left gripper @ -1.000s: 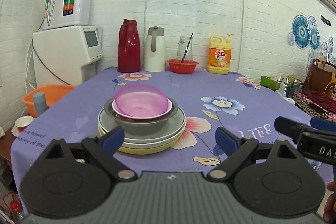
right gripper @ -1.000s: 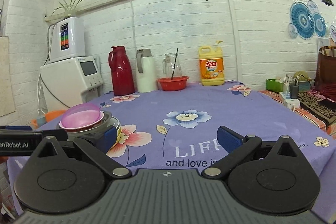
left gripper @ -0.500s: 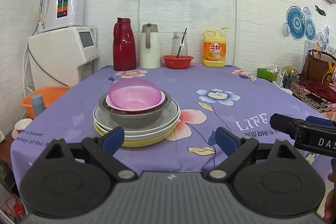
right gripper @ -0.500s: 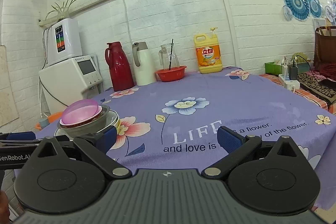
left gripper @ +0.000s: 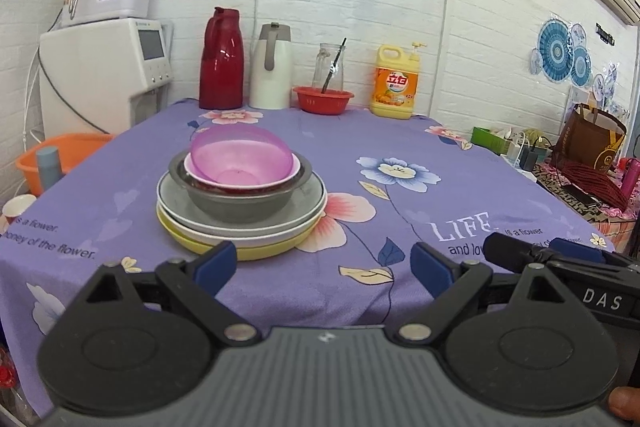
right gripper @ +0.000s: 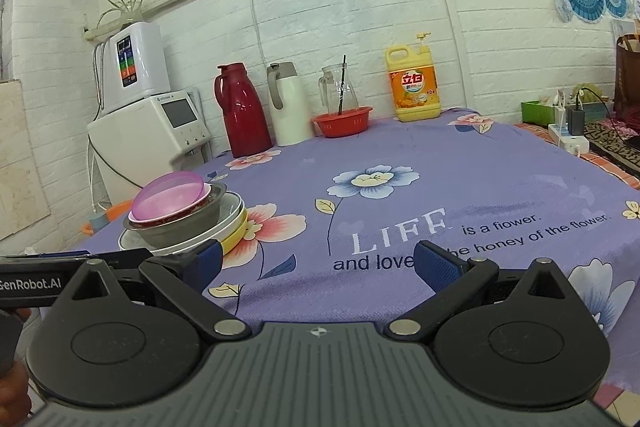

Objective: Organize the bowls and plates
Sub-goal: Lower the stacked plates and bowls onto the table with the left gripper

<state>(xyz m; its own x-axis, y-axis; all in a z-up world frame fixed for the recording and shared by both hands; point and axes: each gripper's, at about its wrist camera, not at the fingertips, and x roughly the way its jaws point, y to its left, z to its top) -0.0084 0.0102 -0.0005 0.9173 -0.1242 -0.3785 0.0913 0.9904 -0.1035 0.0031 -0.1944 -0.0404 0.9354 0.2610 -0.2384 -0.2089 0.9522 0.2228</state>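
A stack of dishes stands on the purple flowered tablecloth [left gripper: 400,147]. On top a translucent purple bowl [left gripper: 240,155] leans tilted in a pink-rimmed bowl [left gripper: 294,167], which sits in a grey metal bowl [left gripper: 236,205]. Below lie a grey plate [left gripper: 308,201], a white one and a yellow plate [left gripper: 276,247]. My left gripper [left gripper: 324,263] hovers open just short of the stack, nothing between its blue pads. In the right wrist view the stack [right gripper: 180,215] is at the left, and my right gripper [right gripper: 318,261] is open over the table's near edge.
Along the back wall stand a red thermos [left gripper: 221,61], a white thermos [left gripper: 271,67], a glass jug [left gripper: 328,71] behind a red basket [left gripper: 323,99], and a yellow detergent bottle [left gripper: 395,83]. A white appliance [left gripper: 104,75] and orange basin [left gripper: 68,153] are left of the table; cluttered side table [left gripper: 580,163] right.
Both views have shifted a little as the grippers tilted. The stack has not moved and both grippers stay open.
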